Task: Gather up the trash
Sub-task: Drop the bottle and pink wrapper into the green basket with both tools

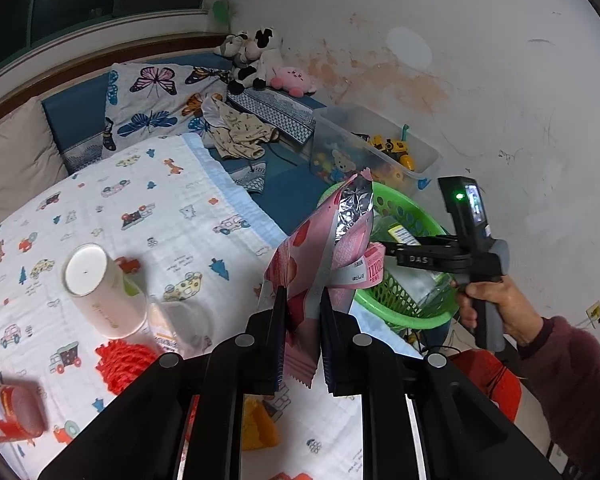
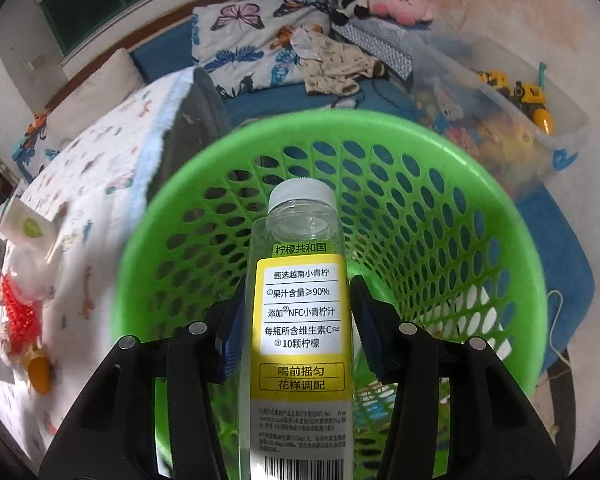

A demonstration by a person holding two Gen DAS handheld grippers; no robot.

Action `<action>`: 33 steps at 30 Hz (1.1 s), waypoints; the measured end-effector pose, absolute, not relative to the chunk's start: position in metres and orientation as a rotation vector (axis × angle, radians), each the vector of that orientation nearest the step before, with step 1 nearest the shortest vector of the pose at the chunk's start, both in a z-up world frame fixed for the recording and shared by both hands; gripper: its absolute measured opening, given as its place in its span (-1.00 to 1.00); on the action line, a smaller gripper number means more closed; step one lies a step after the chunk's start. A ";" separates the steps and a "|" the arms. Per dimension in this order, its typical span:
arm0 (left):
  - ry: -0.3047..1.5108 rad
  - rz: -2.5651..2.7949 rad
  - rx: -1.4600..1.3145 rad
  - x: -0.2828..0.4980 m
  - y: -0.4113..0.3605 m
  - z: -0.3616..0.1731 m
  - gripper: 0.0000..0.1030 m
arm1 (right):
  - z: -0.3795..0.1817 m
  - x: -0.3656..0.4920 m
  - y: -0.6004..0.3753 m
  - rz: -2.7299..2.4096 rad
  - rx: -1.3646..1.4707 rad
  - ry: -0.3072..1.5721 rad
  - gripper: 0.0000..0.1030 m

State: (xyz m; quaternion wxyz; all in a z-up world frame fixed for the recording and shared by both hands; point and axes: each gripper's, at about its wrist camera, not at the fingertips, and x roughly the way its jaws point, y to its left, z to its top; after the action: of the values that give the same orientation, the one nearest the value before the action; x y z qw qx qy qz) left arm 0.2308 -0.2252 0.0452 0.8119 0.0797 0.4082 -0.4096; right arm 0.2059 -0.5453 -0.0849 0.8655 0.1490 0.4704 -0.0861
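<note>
My left gripper is shut on a pink snack wrapper with a silver foil inside, held above the bed near the green basket. My right gripper is shut on an empty clear bottle with a yellow label and white cap, held over the open mouth of the green basket. In the left wrist view the right gripper reaches over the basket, held by a hand.
On the printed bed sheet lie a white paper cup, a red mesh piece, a red can and a yellow item. A clear toy bin stands behind the basket by the wall.
</note>
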 end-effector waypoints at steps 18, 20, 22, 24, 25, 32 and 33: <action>0.937 -0.972 0.183 0.222 -0.294 0.024 -0.71 | -0.054 0.156 -0.556 -0.209 0.303 0.865 0.20; 0.946 -0.982 0.198 0.219 -0.307 0.021 -0.71 | -0.048 0.145 -0.556 -0.222 0.291 0.851 0.24; 0.956 -0.983 0.207 0.218 -0.318 0.018 -0.71 | -0.043 0.136 -0.557 -0.232 0.283 0.838 0.29; 0.977 -0.985 0.199 0.220 -0.328 0.014 -0.71 | -0.038 0.126 -0.558 -0.244 0.271 0.823 0.30; 0.993 -0.989 0.192 0.220 -0.334 0.011 -0.71 | -0.035 0.120 -0.559 -0.250 0.270 0.814 0.34; 1.057 -0.976 0.205 0.220 -0.363 -0.009 -0.67 | -0.025 0.092 -0.564 -0.272 0.284 0.771 0.44; 1.061 -0.972 0.205 0.219 -0.366 -0.012 -0.63 | -0.025 0.090 -0.564 -0.272 0.286 0.770 0.44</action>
State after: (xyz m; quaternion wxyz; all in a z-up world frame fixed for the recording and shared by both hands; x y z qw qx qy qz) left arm 0.2194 -0.3656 -0.0119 0.7472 0.0939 0.4851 -0.4445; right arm 0.0902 -0.5640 -0.0248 0.9078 0.1388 0.3730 -0.1320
